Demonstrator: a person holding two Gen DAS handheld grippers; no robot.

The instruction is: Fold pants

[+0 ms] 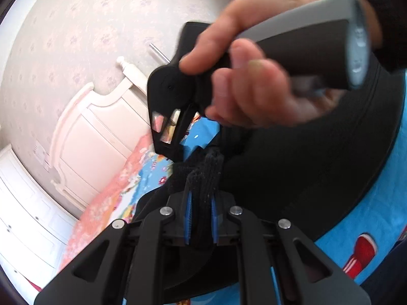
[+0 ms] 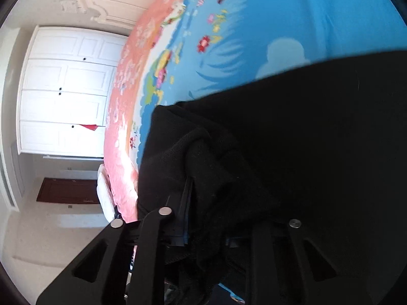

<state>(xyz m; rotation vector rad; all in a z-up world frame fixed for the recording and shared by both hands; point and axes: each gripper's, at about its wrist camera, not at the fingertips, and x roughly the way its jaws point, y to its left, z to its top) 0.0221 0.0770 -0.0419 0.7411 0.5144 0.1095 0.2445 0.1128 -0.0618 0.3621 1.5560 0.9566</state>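
Note:
The black pants (image 1: 305,162) hang lifted over a bed with a blue cartoon sheet (image 1: 376,203). My left gripper (image 1: 201,203) is shut on a ribbed edge of the pants (image 1: 206,172), pinched between its blue pads (image 1: 188,218). The right gripper's body (image 1: 173,96) and the hand holding it (image 1: 254,84) show just above and beyond. In the right wrist view the right gripper (image 2: 203,218) is shut on a bunched fold of the pants (image 2: 292,152); cloth drapes over its fingers and hides most of them.
The bed has a pink floral border (image 2: 127,81) and a white headboard (image 1: 101,127). A white wardrobe (image 2: 63,89) stands beyond the bed's left side, with pale floor (image 2: 51,228) and a dark door (image 2: 68,190) beside it.

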